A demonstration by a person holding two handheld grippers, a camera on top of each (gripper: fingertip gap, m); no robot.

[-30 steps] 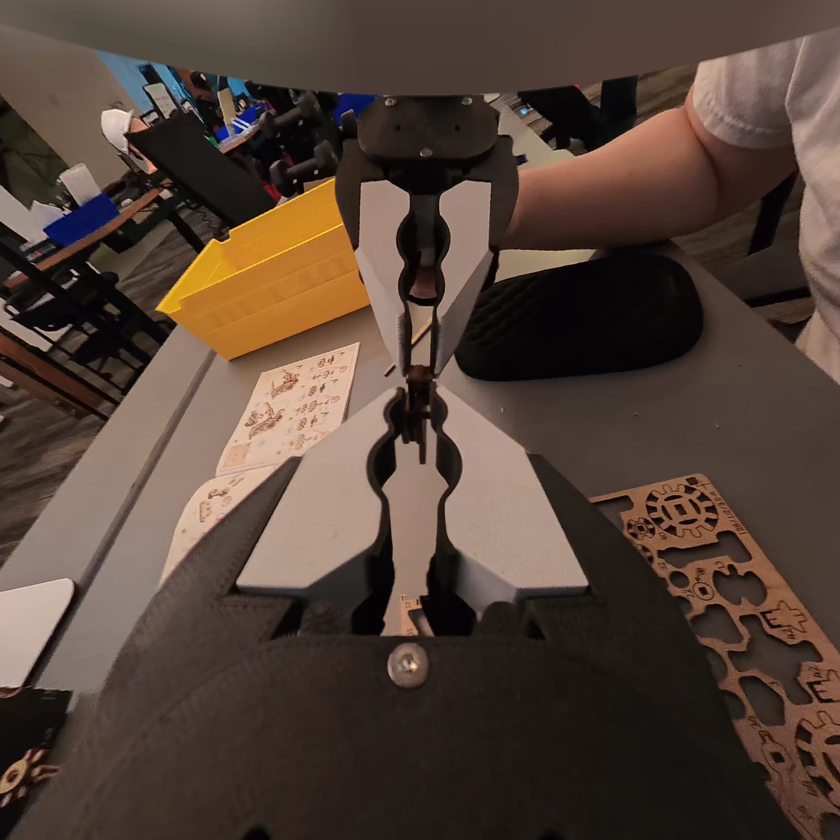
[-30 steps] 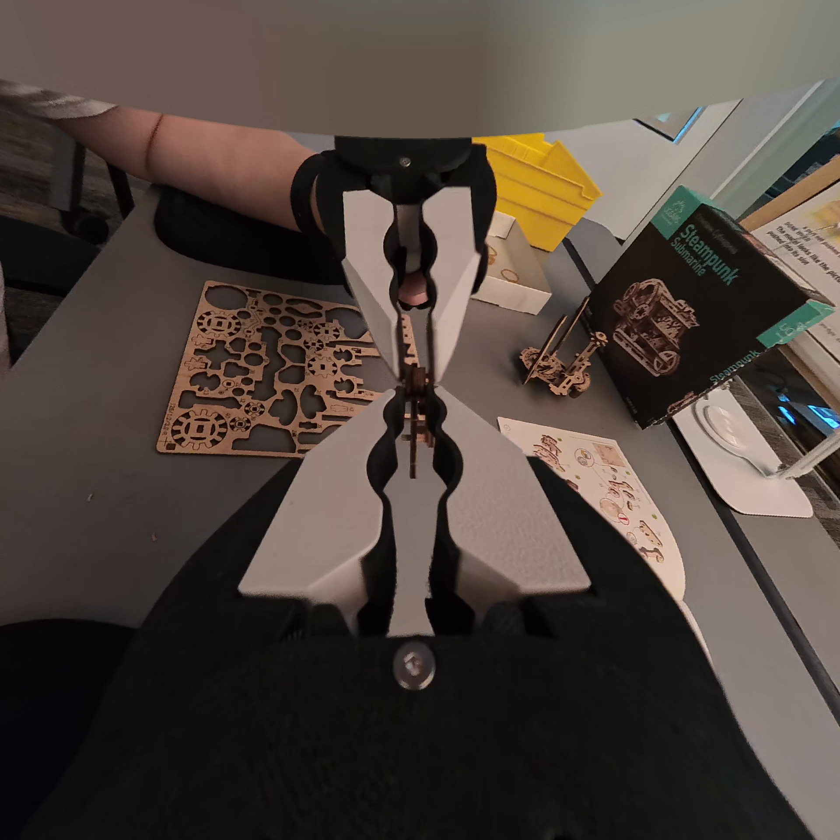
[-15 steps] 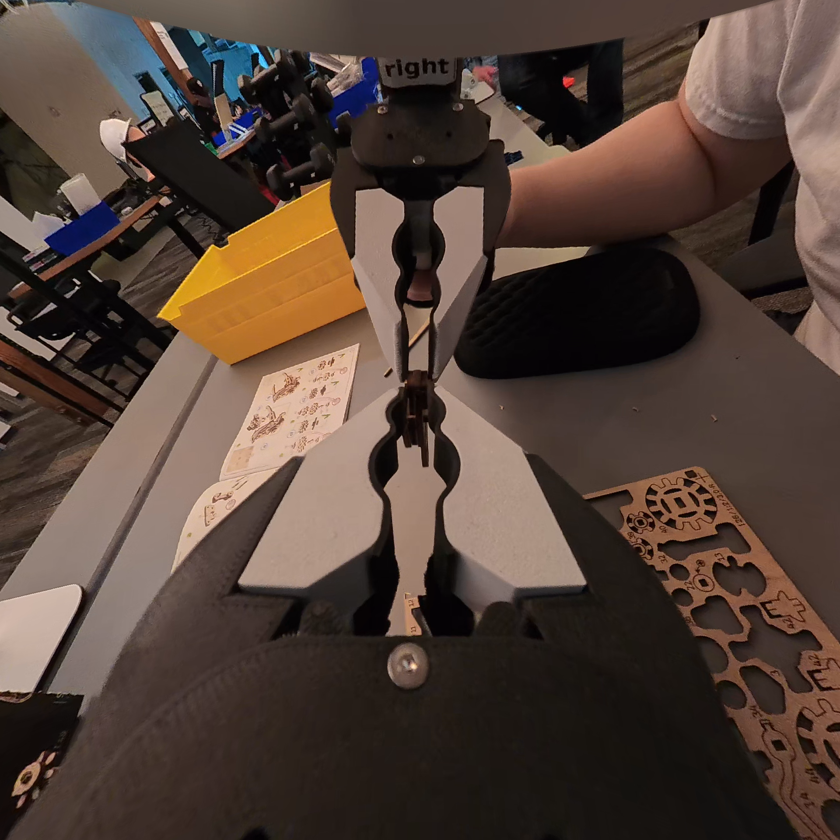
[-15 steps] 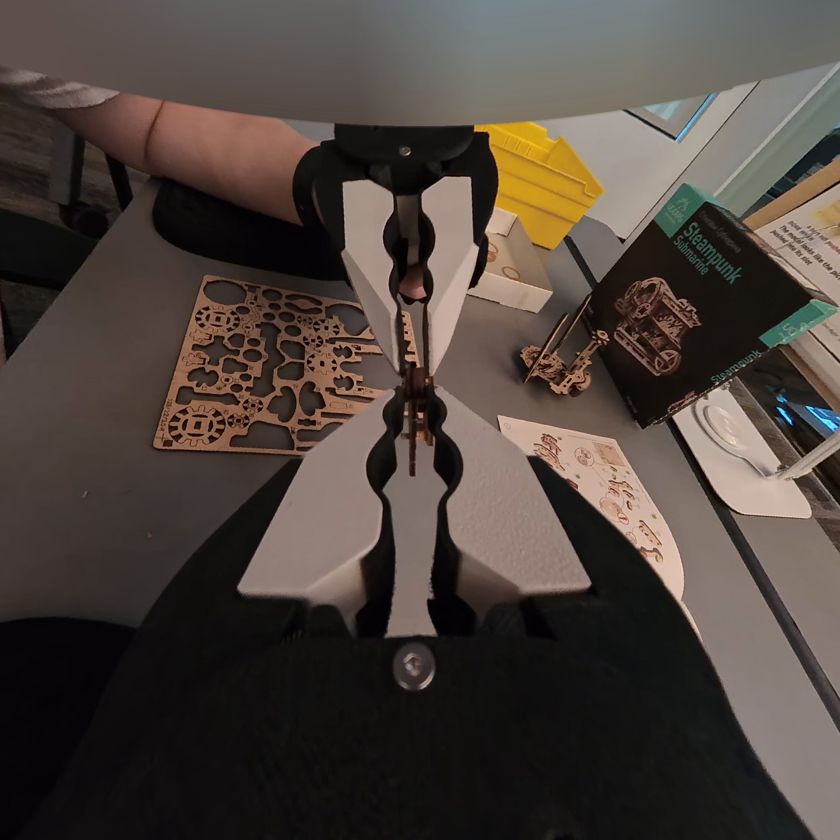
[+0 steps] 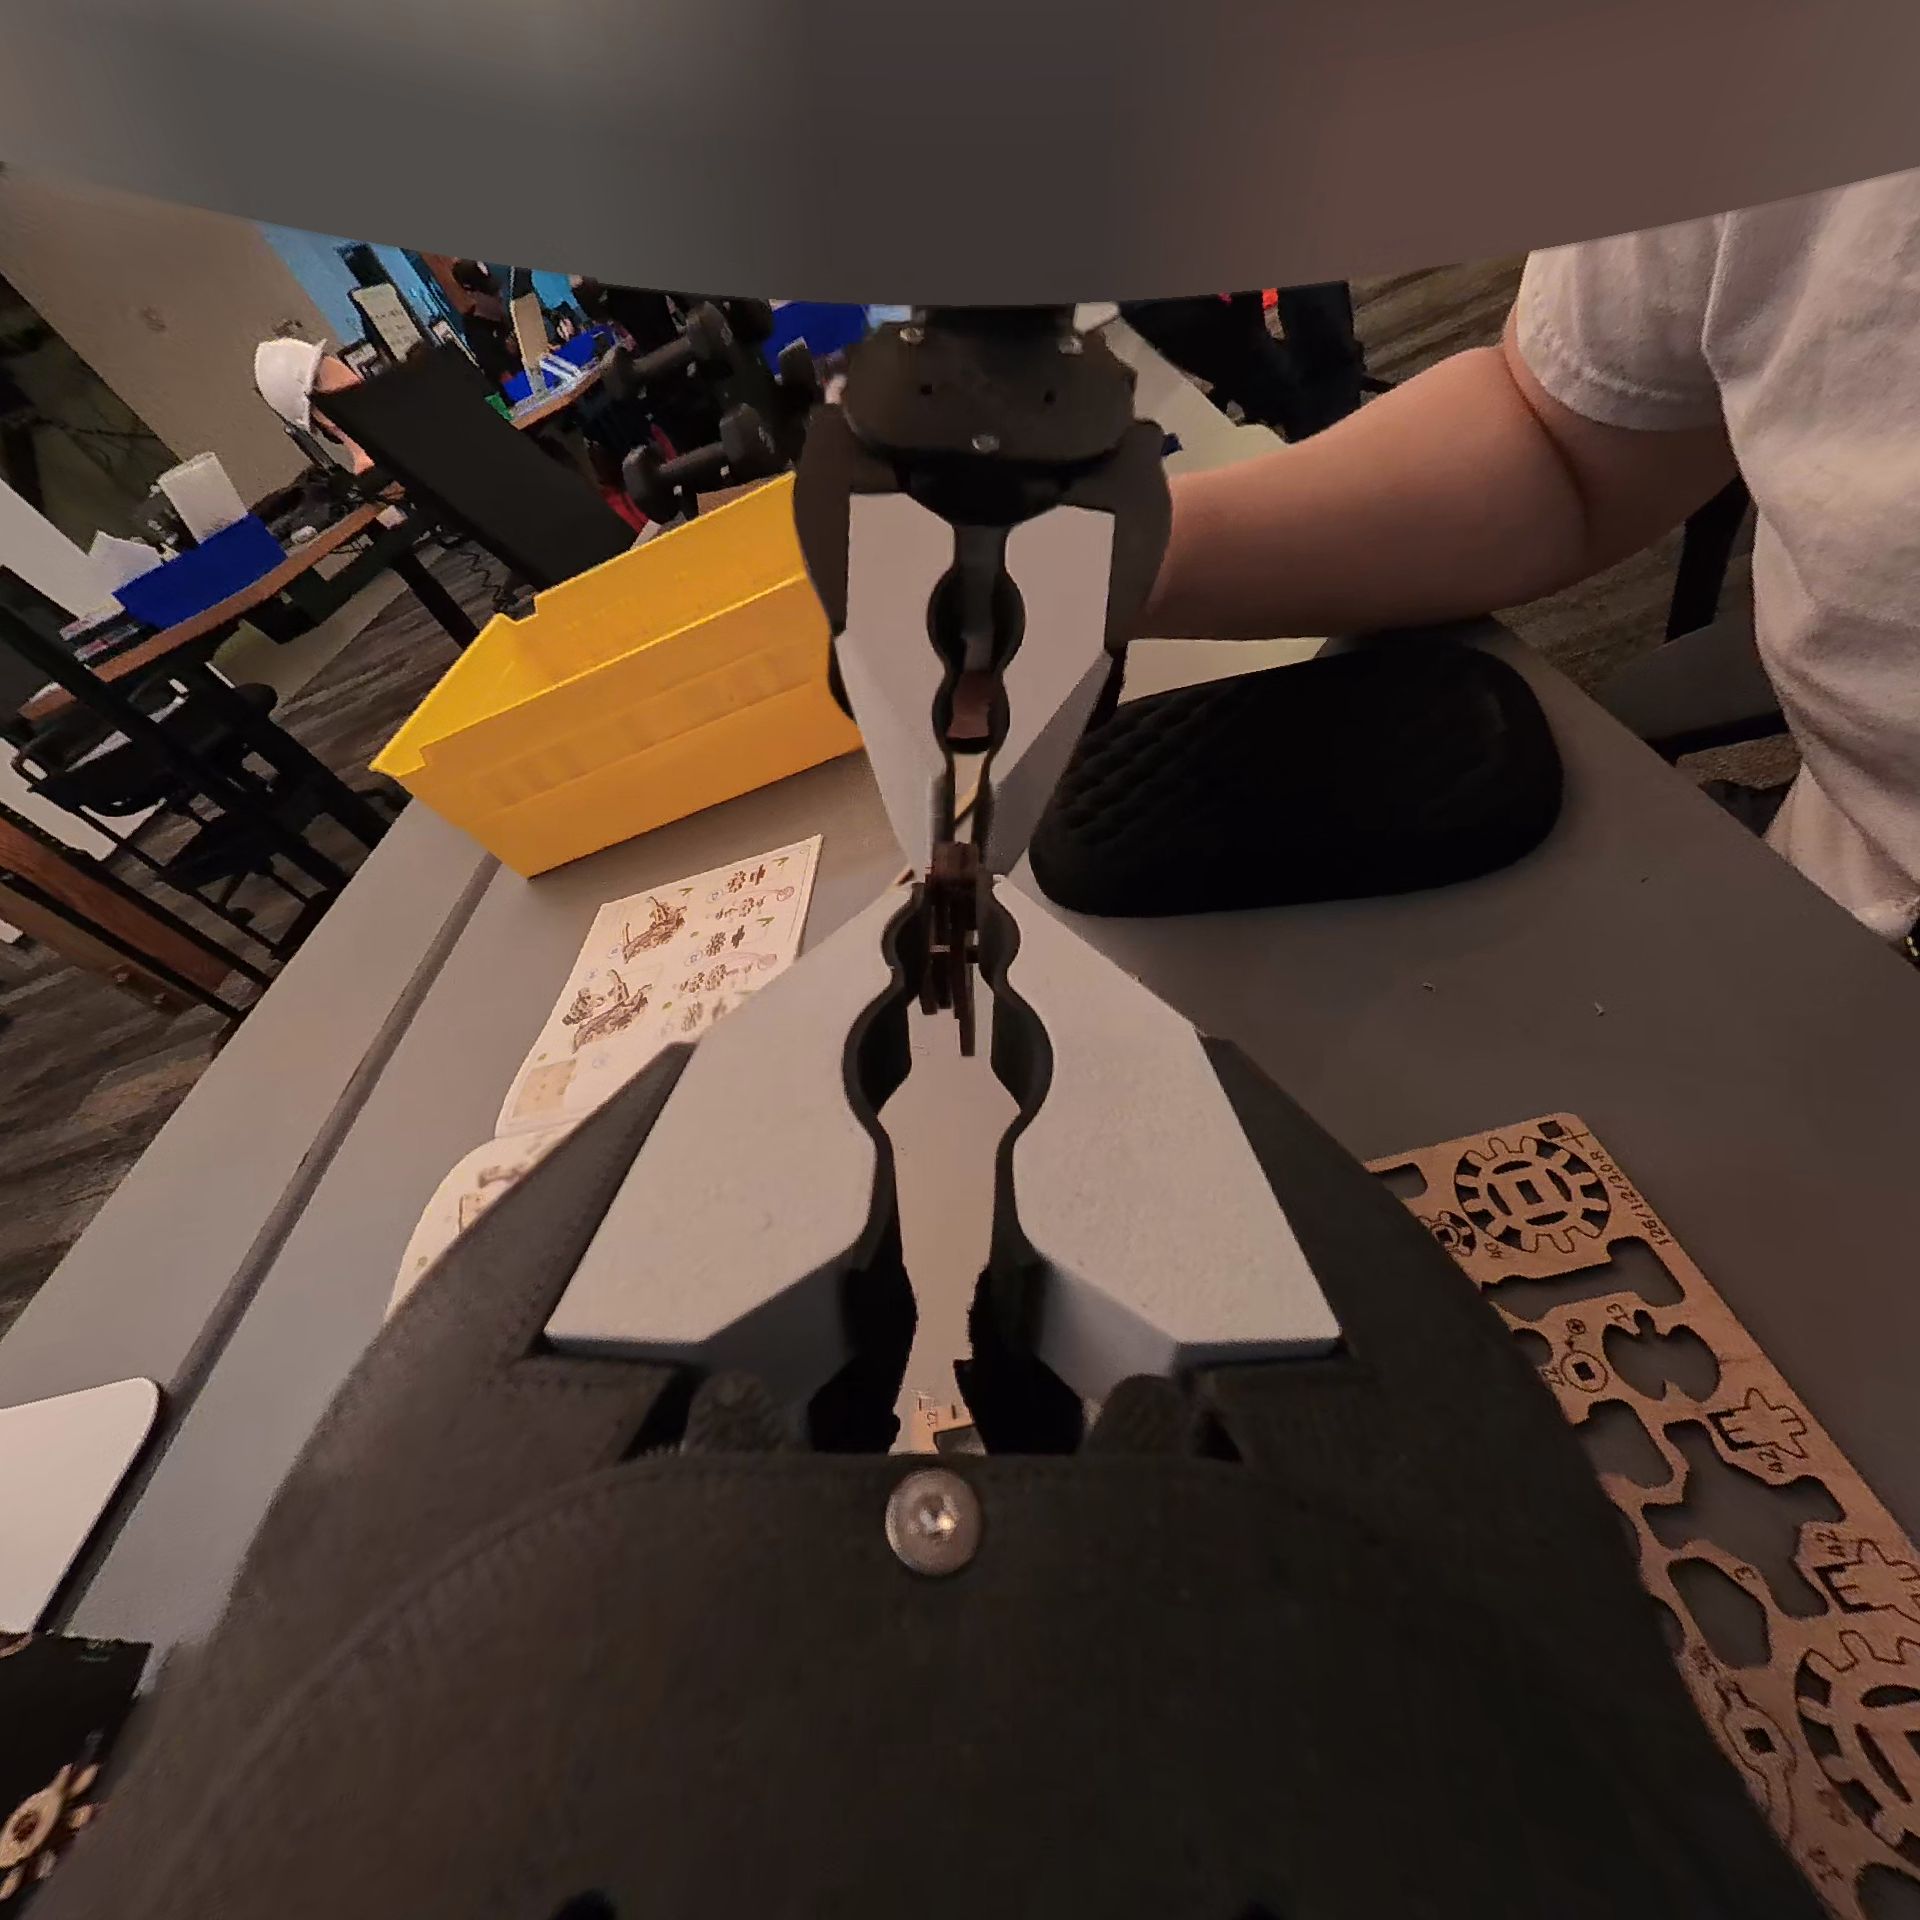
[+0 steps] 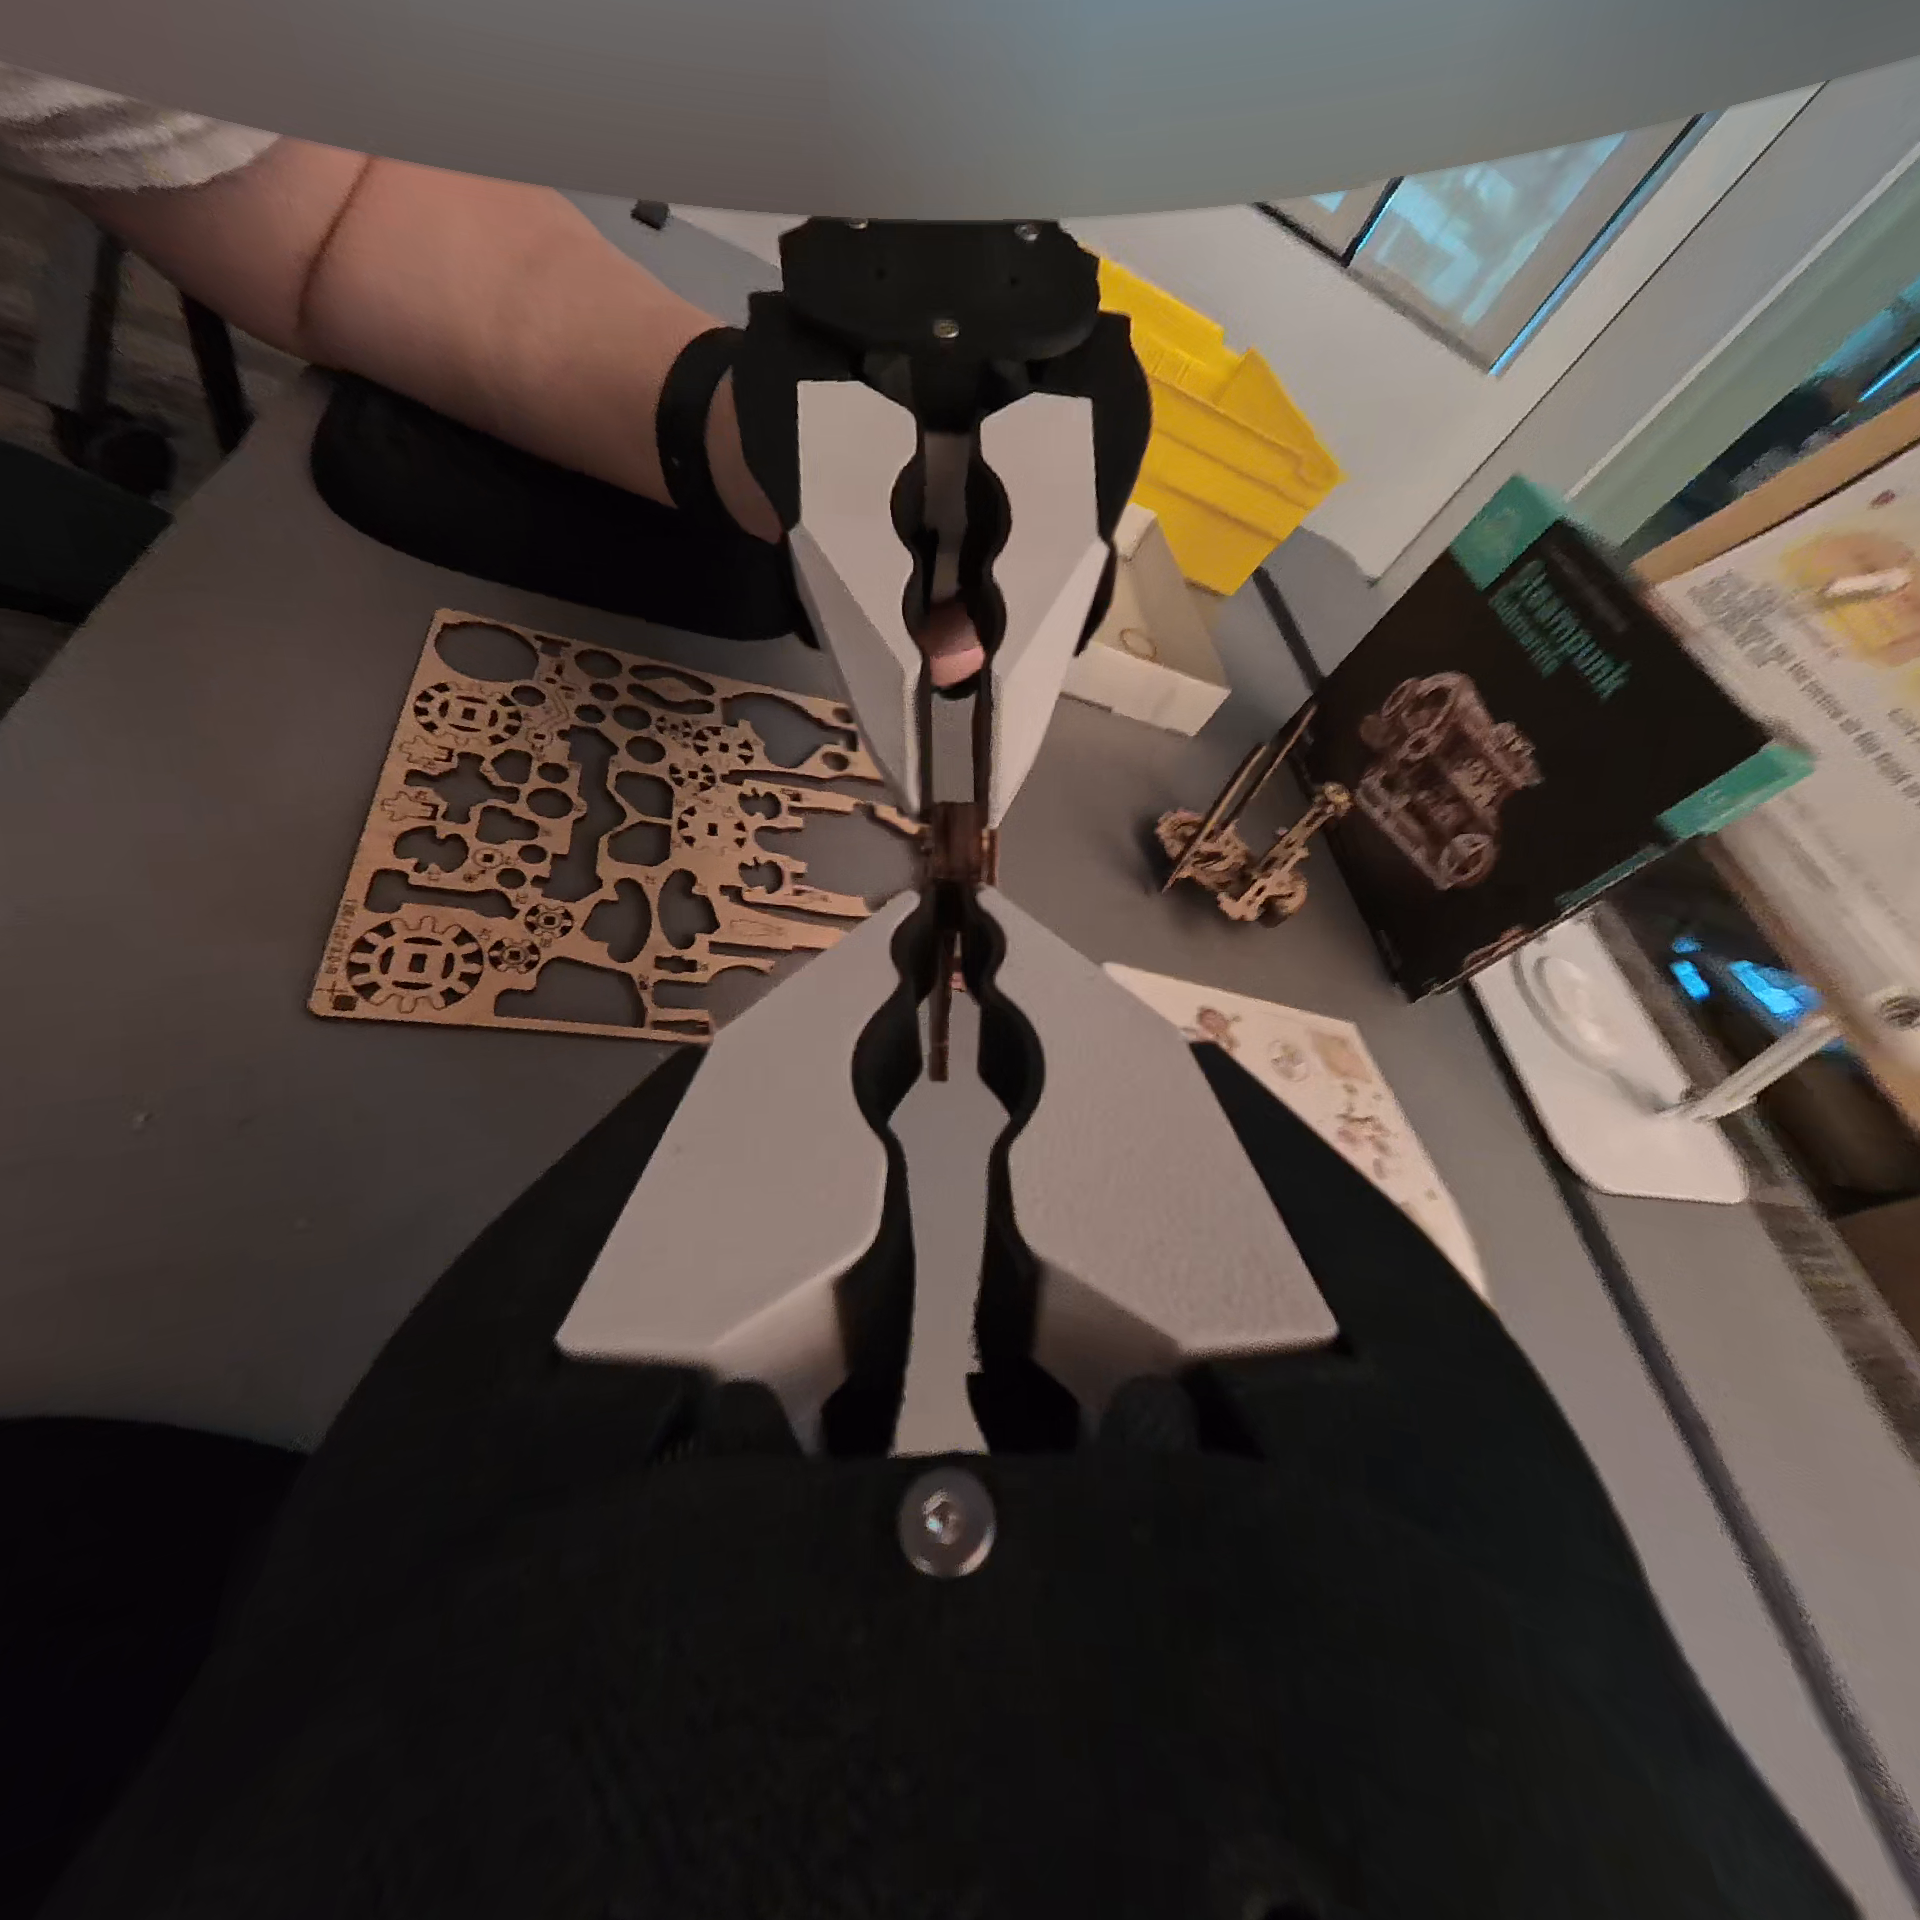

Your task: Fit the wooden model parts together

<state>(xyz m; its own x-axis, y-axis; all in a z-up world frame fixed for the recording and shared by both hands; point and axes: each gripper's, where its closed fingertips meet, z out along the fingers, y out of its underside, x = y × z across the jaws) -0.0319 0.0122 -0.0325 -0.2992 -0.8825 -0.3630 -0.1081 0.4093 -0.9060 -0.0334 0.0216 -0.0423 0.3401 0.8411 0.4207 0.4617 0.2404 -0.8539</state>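
My left gripper (image 5: 951,906) is shut on a small dark wooden part (image 5: 948,961), held edge-on above the grey table (image 5: 1403,1018). My right gripper (image 6: 951,906) is shut on a thin wooden part (image 6: 939,1013). The two grippers face each other tip to tip in mid-air, and the wooden parts meet between the tips (image 6: 956,844). In the left wrist view the right gripper (image 5: 961,826) comes in from the far side. In the right wrist view the left gripper (image 6: 951,805) does the same. How the parts join is hidden by the fingers.
A laser-cut wooden sheet (image 6: 582,831) lies flat on the table, also in the left wrist view (image 5: 1683,1434). There are also a yellow bin (image 5: 644,686), an instruction sheet (image 5: 675,956), a black pad (image 5: 1299,769), a partly built model (image 6: 1247,862), a dark product box (image 6: 1538,748) and a person's forearm (image 5: 1351,509). The grippers are tip to tip, or close to it.
The grippers have stayed tip to tip and closed the small gap between them. The right wrist view has tilted and is now blurred by motion.
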